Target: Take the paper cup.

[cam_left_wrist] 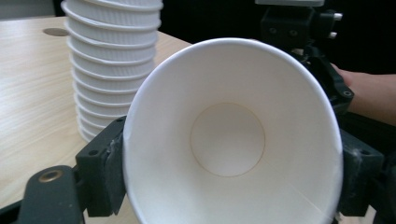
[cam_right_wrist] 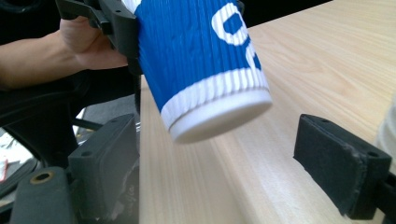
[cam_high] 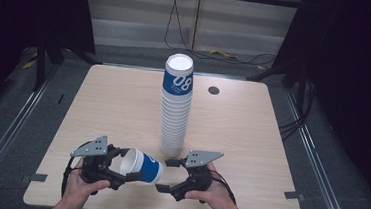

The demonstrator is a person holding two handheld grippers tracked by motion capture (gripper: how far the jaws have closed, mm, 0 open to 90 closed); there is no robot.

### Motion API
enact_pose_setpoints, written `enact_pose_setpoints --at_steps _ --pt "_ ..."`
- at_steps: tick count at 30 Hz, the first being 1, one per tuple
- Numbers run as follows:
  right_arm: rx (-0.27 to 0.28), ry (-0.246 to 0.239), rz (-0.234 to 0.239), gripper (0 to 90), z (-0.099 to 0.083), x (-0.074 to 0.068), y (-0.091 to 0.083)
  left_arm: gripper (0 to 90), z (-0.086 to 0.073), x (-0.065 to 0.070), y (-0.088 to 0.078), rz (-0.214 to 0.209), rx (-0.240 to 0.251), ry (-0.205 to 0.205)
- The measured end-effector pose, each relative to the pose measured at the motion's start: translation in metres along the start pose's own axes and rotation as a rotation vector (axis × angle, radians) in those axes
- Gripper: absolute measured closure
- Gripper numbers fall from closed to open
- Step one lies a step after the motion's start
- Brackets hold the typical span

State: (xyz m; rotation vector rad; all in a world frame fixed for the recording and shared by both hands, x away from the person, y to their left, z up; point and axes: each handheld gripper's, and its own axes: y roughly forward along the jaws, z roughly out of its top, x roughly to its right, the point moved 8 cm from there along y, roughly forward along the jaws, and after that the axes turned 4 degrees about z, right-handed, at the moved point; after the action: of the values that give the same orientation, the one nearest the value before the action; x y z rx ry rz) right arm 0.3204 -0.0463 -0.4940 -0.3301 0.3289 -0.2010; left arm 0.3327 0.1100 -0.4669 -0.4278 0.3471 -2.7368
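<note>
blue cup [cam_high: 144, 167] "08" | left tool [cam_high: 117, 168] pinching it | right tool [cam_high: 166, 174] spread

cup stack [cam_left_wrist: 114, 65] top cut off, cup [cam_right_wrist: 201, 70] rim cut off

Bright worktop, dark surroundings

Even overhead light falls on the pale worktop [cam_high: 123, 104] in the high view, with soft, short shadows, while the room around it sinks into near black. In the left gripper view the paper cup [cam_left_wrist: 229, 135] interior glows nearly overexposed; both close views look soft and slightly grainy.
</note>
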Motion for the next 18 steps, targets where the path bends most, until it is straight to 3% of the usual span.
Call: enact_pose_setpoints --at_steps 3,8,15,17,18 --pt "0.013 0.003 -0.029 13.6 0.001 0.002 -0.005 16.8 0.000 -0.007 -0.002 0.028 -0.012 -0.022" --pt "0.034 0.012 -0.072 13.6 0.003 0.007 -0.012 16.8 0.001 -0.013 -0.004 0.055 -0.029 -0.019" --pt "0.034 -0.001 -0.165 13.7 0.003 0.016 -0.029 16.9 0.005 -0.029 -0.007 0.137 -0.072 0.017" --pt "0.032 -0.008 -0.184 14.3 0.002 0.017 -0.033 16.5 0.006 -0.032 -0.007 0.140 -0.074 0.020" --pt "0.027 -0.011 -0.193 14.5 0.001 0.018 -0.035 16.4 0.007 -0.038 -0.007 0.176 -0.092 0.035"
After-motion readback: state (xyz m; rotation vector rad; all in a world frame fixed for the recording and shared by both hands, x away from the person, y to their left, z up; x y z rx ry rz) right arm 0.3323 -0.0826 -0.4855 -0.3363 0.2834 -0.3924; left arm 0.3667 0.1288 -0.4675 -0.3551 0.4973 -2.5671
